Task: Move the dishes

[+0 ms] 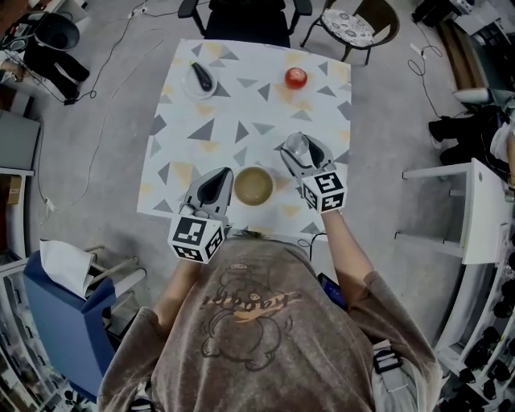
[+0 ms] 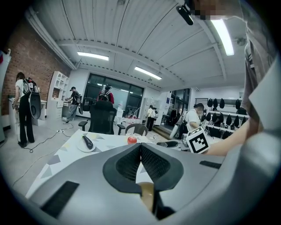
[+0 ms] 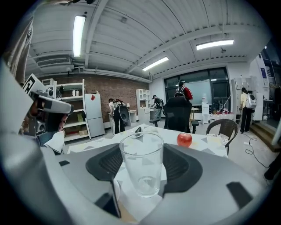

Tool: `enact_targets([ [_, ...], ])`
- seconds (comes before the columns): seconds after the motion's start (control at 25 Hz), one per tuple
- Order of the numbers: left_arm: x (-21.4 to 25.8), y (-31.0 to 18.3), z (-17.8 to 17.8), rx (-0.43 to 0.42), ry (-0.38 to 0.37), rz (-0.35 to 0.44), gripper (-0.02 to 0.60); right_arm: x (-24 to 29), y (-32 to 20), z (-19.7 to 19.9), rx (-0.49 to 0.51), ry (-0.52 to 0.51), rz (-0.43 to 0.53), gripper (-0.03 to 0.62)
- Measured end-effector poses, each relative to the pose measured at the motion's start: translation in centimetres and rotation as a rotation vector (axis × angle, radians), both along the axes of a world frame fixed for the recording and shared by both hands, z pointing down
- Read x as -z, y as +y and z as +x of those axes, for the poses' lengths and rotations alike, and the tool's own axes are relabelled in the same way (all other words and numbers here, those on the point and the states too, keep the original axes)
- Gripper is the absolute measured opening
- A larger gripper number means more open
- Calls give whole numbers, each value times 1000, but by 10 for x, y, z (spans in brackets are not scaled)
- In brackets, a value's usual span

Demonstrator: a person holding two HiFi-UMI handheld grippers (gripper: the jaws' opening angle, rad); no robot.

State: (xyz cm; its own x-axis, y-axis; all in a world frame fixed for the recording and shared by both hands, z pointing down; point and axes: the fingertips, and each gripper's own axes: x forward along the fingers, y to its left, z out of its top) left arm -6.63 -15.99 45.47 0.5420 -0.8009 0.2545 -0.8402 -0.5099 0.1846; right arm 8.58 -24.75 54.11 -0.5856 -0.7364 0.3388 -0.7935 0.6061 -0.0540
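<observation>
Setting: grey concrete floor, open workroom. A small table (image 1: 241, 129) under a white cloth printed with grey and yellow triangles; a dark chair (image 1: 245, 20) at its far edge.

Item in hand: clear drinking glass (image 3: 141, 162). It stands upright between the jaws of the right gripper (image 1: 296, 146), mouth up, so its long axis is vertical. It sits over the near right part of the cloth. Cannot tell whether its base touches the cloth or is just above it. The pads bear on opposite sides of the wall about mid-height, so the gripper is clamped on the glass.

Handling, my judgement:
- light, rigid, smooth-walled, so apt to slip under a loose grip
- brittle, so set down gently and squarely on its base
- mid-wall is a sound hold; higher up, at the thin rim, would be riskier

Outward:
- brown bowl (image 1: 253, 186), mouth up, near the front edge, between the two grippers
- left gripper (image 2: 140, 147) just beside the bowl on its left; jaw tips meet, nothing seen pinched; a brown sliver of the bowl shows low in its view
- far left: white plate (image 1: 190, 87) carrying a dark oblong thing (image 1: 203, 76), unidentified
- far right: red apple (image 1: 295, 77), well apart from the glass
</observation>
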Motion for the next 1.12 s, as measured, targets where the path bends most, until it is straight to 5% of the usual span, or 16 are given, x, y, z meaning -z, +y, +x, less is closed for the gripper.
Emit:
enact_targets([
  [1.12,-14,-5,-5,3,-16,-51,18,-56,-3,-5,-16,-16,-7,286],
])
